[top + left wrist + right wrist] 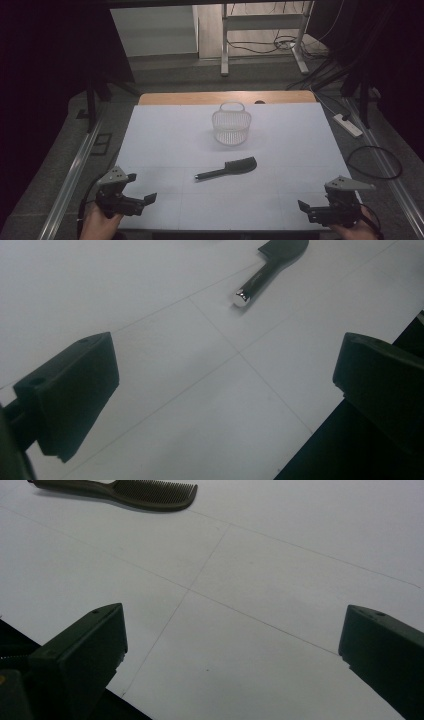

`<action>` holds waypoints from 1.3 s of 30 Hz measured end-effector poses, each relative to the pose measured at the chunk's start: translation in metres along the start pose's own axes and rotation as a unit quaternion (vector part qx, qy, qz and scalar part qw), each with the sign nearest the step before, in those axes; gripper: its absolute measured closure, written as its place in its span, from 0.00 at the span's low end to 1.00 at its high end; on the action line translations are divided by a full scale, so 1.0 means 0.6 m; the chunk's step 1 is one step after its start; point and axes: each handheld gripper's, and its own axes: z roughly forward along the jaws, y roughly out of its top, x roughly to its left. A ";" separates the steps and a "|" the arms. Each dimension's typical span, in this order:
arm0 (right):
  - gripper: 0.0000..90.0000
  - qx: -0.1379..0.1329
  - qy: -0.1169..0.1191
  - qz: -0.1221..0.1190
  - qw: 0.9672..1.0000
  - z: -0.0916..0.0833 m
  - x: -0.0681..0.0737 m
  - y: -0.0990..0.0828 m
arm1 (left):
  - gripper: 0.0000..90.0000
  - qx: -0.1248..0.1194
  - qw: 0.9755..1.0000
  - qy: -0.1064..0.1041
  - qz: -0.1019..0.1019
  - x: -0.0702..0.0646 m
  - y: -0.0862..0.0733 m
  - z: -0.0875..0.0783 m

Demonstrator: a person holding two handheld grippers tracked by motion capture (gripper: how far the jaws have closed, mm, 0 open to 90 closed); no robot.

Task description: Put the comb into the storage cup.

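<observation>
While both grippers gape, comb lies untouched, basket beyond.

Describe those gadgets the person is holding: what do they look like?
Each hand holds a black gadget: the left gripper and right gripper both have two blocky black jaws, a grey three-cornered plate on top, and a dark cable trailing behind. No sleeves are visible.

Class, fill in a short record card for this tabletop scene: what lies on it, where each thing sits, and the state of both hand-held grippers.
surface: white table
item 1: black comb, lying flat mid-table, handle toward the left
item 2: clear basket, upright, behind the comb, apart from it
left hand-held gripper: open, at the near left corner, holding nothing
right hand-held gripper: open, at the near right corner, holding nothing
contact: neither gripper touches the comb or the basket
</observation>
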 end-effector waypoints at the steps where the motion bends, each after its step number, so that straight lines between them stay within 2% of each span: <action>1: 0.00 0.000 0.000 0.000 1.000 0.000 0.000 0.000 | 0.00 0.000 1.000 -0.001 0.000 0.001 0.002 0.002; 10: 0.00 0.001 -0.001 0.000 1.000 0.001 0.000 0.000 | 0.00 0.014 1.000 0.000 0.014 0.005 0.021 0.021; 23: 0.00 0.002 -0.001 0.000 1.000 0.001 0.000 0.000 | 0.00 0.021 1.000 -0.007 0.011 0.008 0.050 0.044; 31: 0.00 0.003 0.000 0.000 1.000 0.001 0.000 0.000 | 0.00 0.037 0.999 -0.019 0.021 0.005 0.078 0.066; 39: 0.00 0.003 0.000 0.000 1.000 0.001 0.000 0.000 | 0.00 0.045 0.998 -0.020 0.035 0.000 0.101 0.084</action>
